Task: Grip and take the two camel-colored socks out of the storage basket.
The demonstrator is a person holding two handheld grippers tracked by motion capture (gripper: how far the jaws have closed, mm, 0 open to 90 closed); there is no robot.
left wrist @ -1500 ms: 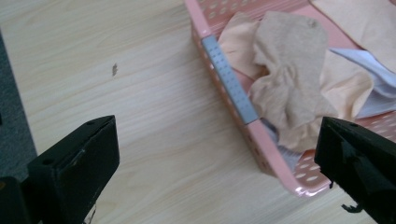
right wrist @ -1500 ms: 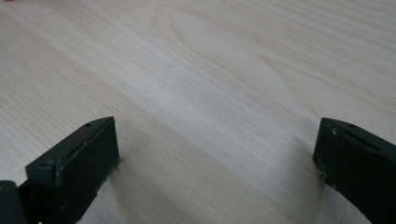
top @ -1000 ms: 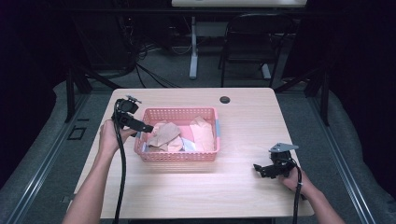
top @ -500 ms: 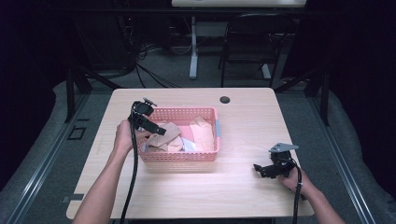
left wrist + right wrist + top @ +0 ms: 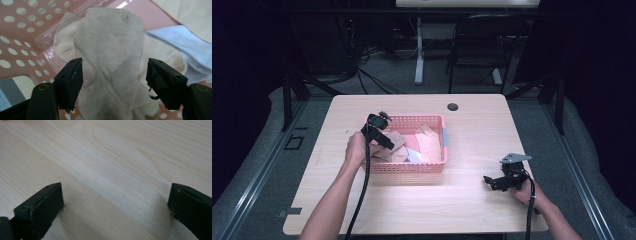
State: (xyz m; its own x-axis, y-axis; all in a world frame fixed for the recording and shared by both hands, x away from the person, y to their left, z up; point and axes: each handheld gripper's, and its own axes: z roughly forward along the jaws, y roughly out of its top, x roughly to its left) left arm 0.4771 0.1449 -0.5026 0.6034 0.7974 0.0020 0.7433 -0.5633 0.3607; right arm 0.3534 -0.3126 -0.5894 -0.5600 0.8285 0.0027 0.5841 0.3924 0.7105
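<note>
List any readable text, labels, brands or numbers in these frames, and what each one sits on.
None can be read.
Pink perforated plastic basket: no label or print visible.
Beige knit sock between the left gripper jaws: plain, no logo.
Light blue cloth beside it: no print.
Light wooden table under the right gripper: bare grain, no markings.
Small grey patch on the basket's right wall: too small to tell if it carries text.

We take this for a lab: around the pale wooden table (image 5: 472,125) hang black curtains (image 5: 597,75), cables (image 5: 372,75) trail over grey carpet beyond it, and metal stands (image 5: 418,55) rise behind.
</note>
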